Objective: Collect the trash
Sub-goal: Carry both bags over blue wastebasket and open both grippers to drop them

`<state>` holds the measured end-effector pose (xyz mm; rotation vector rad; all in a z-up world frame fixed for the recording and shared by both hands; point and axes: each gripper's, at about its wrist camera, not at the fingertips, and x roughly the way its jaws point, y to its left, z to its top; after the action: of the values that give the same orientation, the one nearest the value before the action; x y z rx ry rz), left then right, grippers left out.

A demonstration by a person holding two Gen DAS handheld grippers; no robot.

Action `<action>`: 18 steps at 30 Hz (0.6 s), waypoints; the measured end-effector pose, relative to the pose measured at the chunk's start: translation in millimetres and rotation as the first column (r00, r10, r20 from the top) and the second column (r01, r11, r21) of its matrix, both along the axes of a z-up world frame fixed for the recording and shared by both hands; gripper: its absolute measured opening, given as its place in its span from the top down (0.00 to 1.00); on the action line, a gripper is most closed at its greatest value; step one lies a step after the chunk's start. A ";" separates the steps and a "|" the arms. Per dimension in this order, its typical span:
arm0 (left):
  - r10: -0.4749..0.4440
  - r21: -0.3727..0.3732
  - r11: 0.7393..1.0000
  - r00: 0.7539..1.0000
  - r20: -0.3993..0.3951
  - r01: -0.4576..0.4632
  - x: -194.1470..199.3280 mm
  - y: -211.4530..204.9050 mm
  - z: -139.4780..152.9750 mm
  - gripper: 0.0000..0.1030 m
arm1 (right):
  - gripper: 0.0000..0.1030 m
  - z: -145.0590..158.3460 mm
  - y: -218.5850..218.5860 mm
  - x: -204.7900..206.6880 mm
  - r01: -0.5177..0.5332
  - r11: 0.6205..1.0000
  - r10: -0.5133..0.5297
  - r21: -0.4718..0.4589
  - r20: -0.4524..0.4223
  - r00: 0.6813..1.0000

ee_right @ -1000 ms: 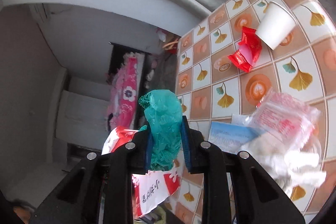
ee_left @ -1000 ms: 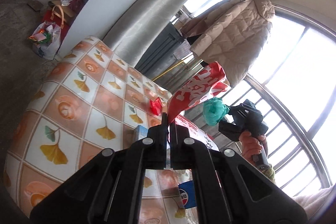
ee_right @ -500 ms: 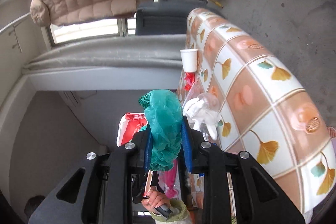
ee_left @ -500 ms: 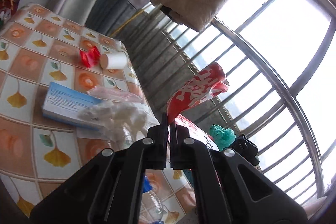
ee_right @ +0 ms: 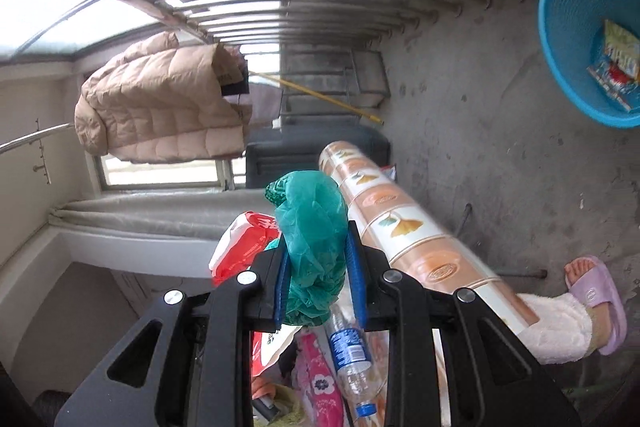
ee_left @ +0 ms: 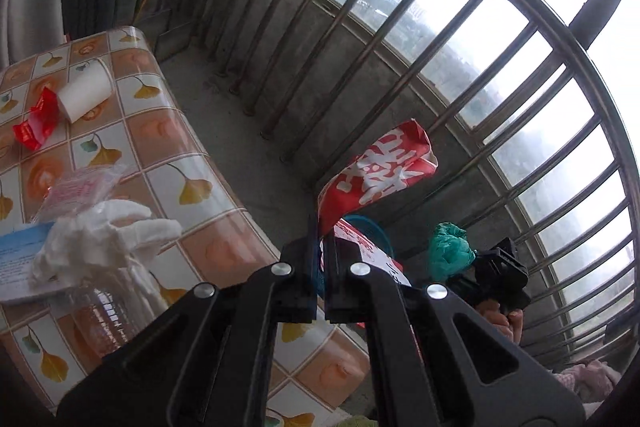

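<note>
My left gripper (ee_left: 318, 239) is shut on a red and white wrapper (ee_left: 374, 175), held past the table's edge over the floor. My right gripper (ee_right: 316, 251) is shut on a crumpled green plastic bag (ee_right: 312, 227); the same bag (ee_left: 450, 251) shows in the left wrist view, right of the wrapper. The red wrapper (ee_right: 244, 243) appears just left of the green bag in the right wrist view. A blue basket (ee_right: 576, 39) with a snack packet inside stands on the concrete floor at the upper right. Its rim (ee_left: 376, 231) peeks out behind the wrapper.
The tiled table (ee_left: 168, 131) carries a white paper cup (ee_left: 84, 95), a red packet (ee_left: 36, 119), white tissue (ee_left: 104, 243), a clear bag and a plastic bottle (ee_right: 352, 351). Metal window bars (ee_left: 400, 39) close the balcony. A person's foot in a purple slipper (ee_right: 596, 299) stands beside the table.
Both grippers swung away from the tabletop toward the balcony floor and bars, still holding their loads. The blue basket has come into the right wrist view.
</note>
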<state>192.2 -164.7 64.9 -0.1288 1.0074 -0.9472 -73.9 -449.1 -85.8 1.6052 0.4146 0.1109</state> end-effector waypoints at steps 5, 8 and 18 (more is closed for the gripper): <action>-0.127 0.109 0.985 0.989 -0.075 0.135 1.3 -88.2 -24.8 1.00 | 0.75 -13.3 -27.3 -35.8 0.136 0.987 -0.147 -0.084 -0.157 0.977; -0.177 0.169 0.965 0.974 -0.138 0.200 4.7 -134.1 -47.9 1.00 | 0.75 -26.6 -43.8 -55.1 0.194 0.970 -0.226 -0.147 -0.249 0.942; -0.245 0.300 0.902 0.940 -0.238 0.311 -0.3 -277.2 -129.1 0.99 | 0.74 -73.2 -98.6 -87.0 0.303 0.901 -0.422 -0.311 -0.461 0.780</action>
<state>191.9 -442.0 -64.1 0.2182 1.3821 -1.0213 -160.9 -547.6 -159.0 1.4486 0.4987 -0.6685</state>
